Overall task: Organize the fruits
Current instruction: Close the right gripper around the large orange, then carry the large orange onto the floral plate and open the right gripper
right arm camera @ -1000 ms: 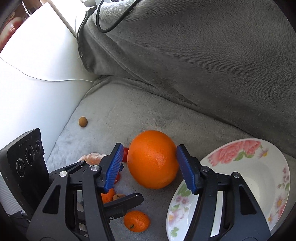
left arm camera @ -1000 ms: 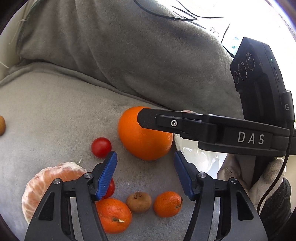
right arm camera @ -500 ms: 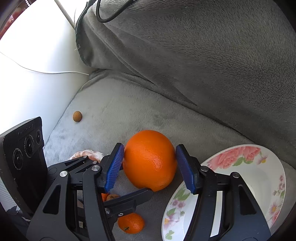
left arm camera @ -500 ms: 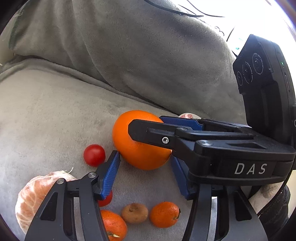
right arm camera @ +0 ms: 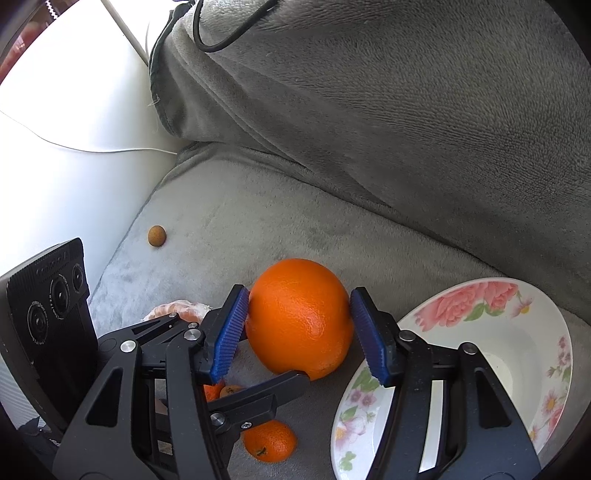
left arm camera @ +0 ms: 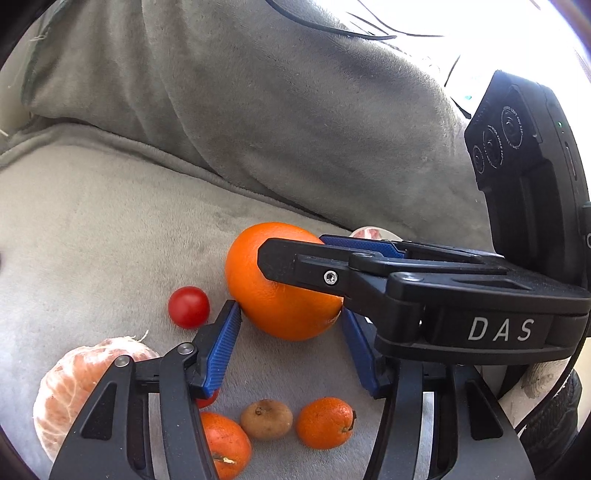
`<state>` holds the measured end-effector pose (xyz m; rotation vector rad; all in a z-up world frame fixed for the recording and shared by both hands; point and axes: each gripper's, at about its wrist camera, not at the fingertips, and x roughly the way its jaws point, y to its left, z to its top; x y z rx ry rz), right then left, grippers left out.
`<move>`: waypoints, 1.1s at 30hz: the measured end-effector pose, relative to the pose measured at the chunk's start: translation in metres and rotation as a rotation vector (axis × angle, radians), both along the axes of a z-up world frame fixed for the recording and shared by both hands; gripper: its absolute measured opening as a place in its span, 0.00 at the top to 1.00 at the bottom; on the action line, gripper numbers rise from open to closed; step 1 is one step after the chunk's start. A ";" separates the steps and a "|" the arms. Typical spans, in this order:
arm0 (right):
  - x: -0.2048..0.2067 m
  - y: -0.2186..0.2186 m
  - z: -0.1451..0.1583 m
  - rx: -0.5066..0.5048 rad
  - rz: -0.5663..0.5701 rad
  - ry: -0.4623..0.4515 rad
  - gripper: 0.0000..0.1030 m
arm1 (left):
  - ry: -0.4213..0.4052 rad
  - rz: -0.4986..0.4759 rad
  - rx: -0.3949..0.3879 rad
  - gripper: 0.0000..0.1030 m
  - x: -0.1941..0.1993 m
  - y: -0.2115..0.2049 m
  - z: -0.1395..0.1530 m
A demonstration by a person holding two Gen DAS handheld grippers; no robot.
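Note:
A large orange (right arm camera: 300, 319) sits on the grey cushion, also seen in the left wrist view (left arm camera: 280, 282). My right gripper (right arm camera: 300, 332) has its blue pads on both sides of the orange, touching it. My left gripper (left arm camera: 291, 347) is open and empty just in front of the orange. A flowered white plate (right arm camera: 517, 332) lies to the right of the orange. A cherry tomato (left arm camera: 188, 307), a peeled mandarin (left arm camera: 77, 384), two small mandarins (left arm camera: 325, 422) (left arm camera: 225, 445) and a brown fruit (left arm camera: 266, 419) lie near my left gripper.
A grey back cushion (right arm camera: 388, 110) rises behind the seat. A small brown fruit (right arm camera: 157, 235) lies at the seat's left edge by a white surface (right arm camera: 74, 129). A black cable (right arm camera: 221, 33) runs over the cushion top.
My right gripper has moved forward and closed its pads onto the large orange. My left gripper has edged closer to the orange and stayed open.

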<state>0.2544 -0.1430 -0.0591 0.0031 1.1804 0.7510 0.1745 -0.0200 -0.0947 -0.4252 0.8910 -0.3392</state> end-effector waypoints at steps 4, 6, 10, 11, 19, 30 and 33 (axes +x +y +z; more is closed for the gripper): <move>-0.005 -0.002 0.009 0.009 -0.004 -0.014 0.41 | -0.022 0.001 0.008 0.46 -0.008 0.000 0.005; -0.010 -0.004 0.015 0.016 -0.004 -0.023 0.41 | -0.035 0.001 0.014 0.46 -0.014 -0.001 0.010; -0.020 -0.007 0.027 0.025 -0.008 -0.043 0.41 | -0.060 -0.004 0.020 0.46 -0.025 -0.002 0.020; -0.023 -0.009 0.030 0.026 -0.010 -0.047 0.41 | -0.064 -0.006 0.020 0.46 -0.028 -0.002 0.022; -0.047 -0.030 0.044 0.027 -0.043 -0.072 0.41 | -0.088 -0.041 0.020 0.46 -0.048 -0.019 0.033; -0.067 -0.072 0.036 0.051 -0.115 -0.039 0.41 | -0.076 -0.100 0.028 0.46 -0.061 -0.055 0.030; -0.069 -0.080 0.034 0.054 -0.126 -0.033 0.42 | -0.072 -0.111 0.033 0.46 -0.061 -0.062 0.028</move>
